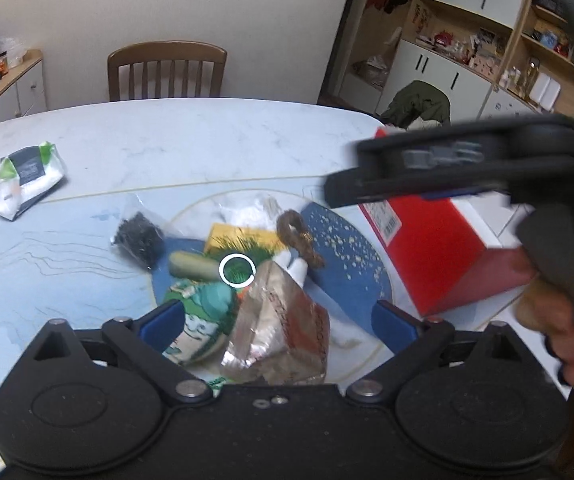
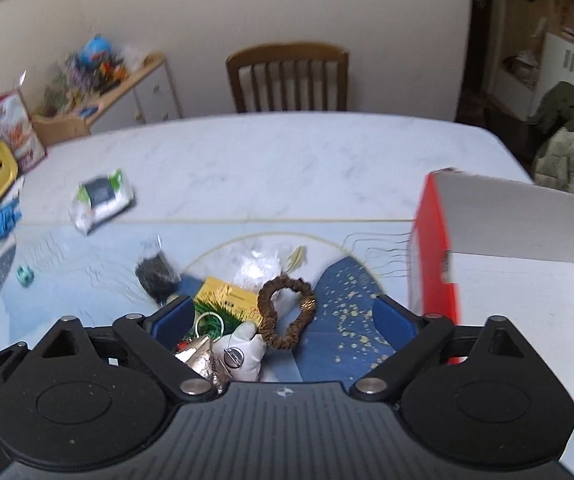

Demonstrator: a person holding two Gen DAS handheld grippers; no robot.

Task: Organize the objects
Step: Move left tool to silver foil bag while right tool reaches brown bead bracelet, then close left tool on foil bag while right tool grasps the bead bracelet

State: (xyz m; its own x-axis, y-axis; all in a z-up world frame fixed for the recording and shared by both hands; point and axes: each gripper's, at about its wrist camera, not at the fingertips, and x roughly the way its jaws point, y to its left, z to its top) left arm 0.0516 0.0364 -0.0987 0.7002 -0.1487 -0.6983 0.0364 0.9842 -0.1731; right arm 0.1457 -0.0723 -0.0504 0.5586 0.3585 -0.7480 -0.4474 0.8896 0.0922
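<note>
With both tools gaping wide and empty over the pile (image 1: 247, 288) left of the red box (image 2: 527, 280), I'd lower my right tool (image 2: 283, 316) squarely onto the scrunchie (image 2: 287, 310).

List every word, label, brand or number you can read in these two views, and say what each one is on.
No text reads clearly in either view.
Red box: white sticker with a barcode-like print, too small.
White-and-green packet: dark label, blurred.
Foil bag: reddish lettering, creased, unreadable.
Yellow card: small red marks, illegible.
Red-and-white carton: red script, motion-blurred.
</note>
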